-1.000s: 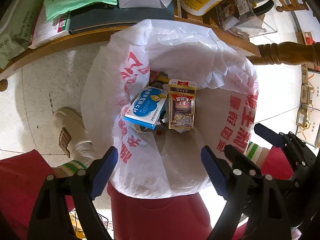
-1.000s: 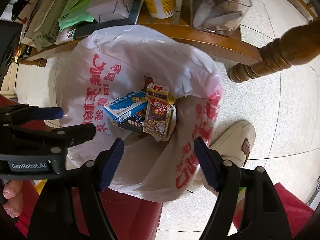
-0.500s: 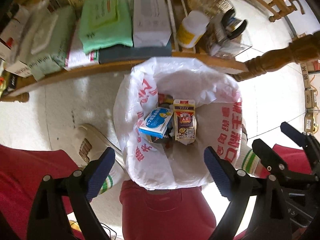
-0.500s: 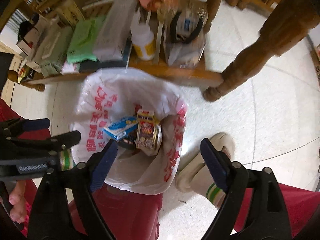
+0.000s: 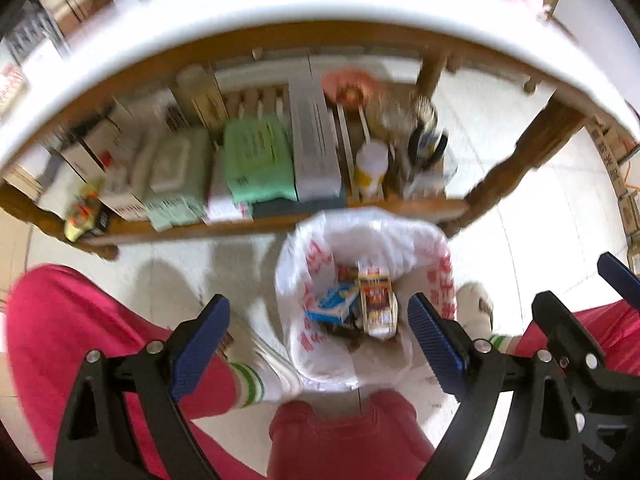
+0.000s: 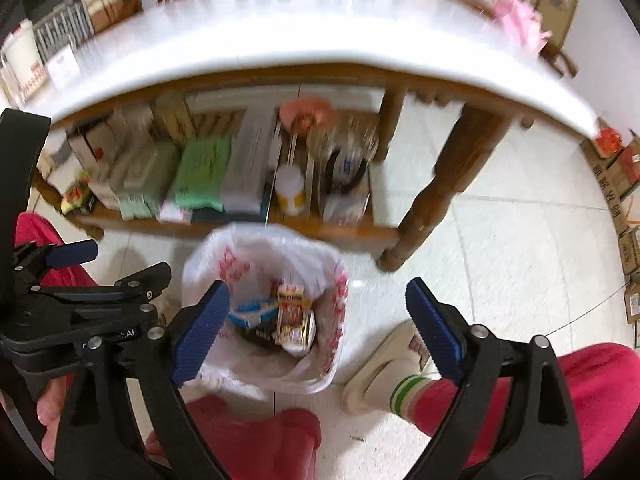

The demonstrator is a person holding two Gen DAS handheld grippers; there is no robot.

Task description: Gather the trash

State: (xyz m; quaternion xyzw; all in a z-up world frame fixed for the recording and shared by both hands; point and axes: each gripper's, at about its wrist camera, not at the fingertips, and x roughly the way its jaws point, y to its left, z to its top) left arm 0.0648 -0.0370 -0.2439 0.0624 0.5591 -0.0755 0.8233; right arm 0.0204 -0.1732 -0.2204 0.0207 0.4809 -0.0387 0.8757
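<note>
A white plastic bag with red print [image 5: 304,280] lines a bin on the floor; it also shows in the right wrist view [image 6: 224,268]. Inside lie a blue-and-white box [image 5: 334,304], a red-and-gold packet [image 5: 376,304] and darker scraps; the same box [image 6: 252,314] and packet [image 6: 292,312] show from the right. My left gripper [image 5: 318,346] is open and empty, well above the bin. My right gripper [image 6: 318,328] is open and empty, also above it. The views are blurred.
A white-topped wooden table [image 5: 280,12] stands behind the bin, its lower shelf [image 5: 280,216] crowded with boxes, green packs and a white bottle [image 5: 370,168]. A table leg [image 6: 448,184] stands right of the bin. The person's red-trousered legs and slippered feet [image 6: 384,364] flank it.
Both grippers have risen and drawn back from the bin, still open and empty. The bin looks smaller and the table top has come into view.
</note>
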